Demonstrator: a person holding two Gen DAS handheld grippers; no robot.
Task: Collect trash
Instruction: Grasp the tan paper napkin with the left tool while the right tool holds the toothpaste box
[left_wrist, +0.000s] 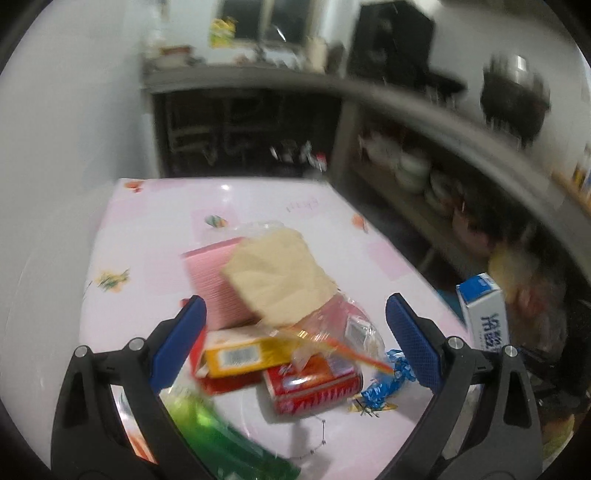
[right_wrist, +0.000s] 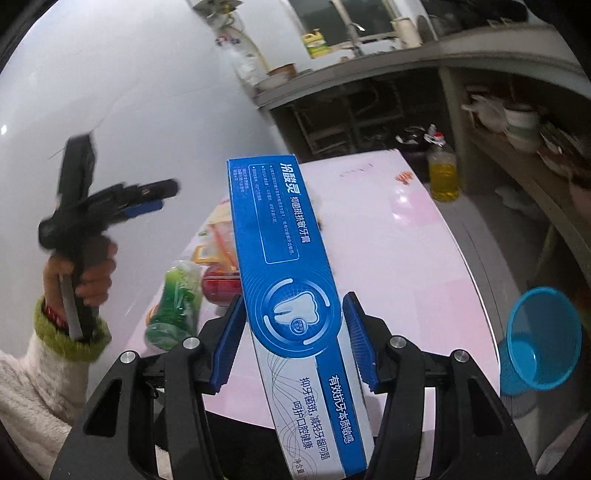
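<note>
My right gripper (right_wrist: 295, 341) is shut on a long blue and white toothpaste box (right_wrist: 288, 266), which it holds lengthwise above the pink table (right_wrist: 388, 251). The same box (left_wrist: 482, 314) shows at the right edge of the left wrist view. My left gripper (left_wrist: 295, 332) is open and hovers over a pile of trash: a beige packet in clear plastic (left_wrist: 277, 273), a pink box (left_wrist: 218, 288), a yellow carton (left_wrist: 240, 356), a red pack (left_wrist: 314, 384), a blue wrapper (left_wrist: 384, 384) and a green bottle (left_wrist: 218, 435). In the right wrist view a hand holds the left gripper (right_wrist: 147, 199) up at the left.
A blue mesh bin (right_wrist: 539, 339) stands beside the table on the right. A bottle of yellow oil (right_wrist: 443, 173) sits past the table's far edge. Shelves with bowls (left_wrist: 410, 170) and a grey counter (left_wrist: 258, 74) run behind. A white wall (right_wrist: 129, 110) borders the left.
</note>
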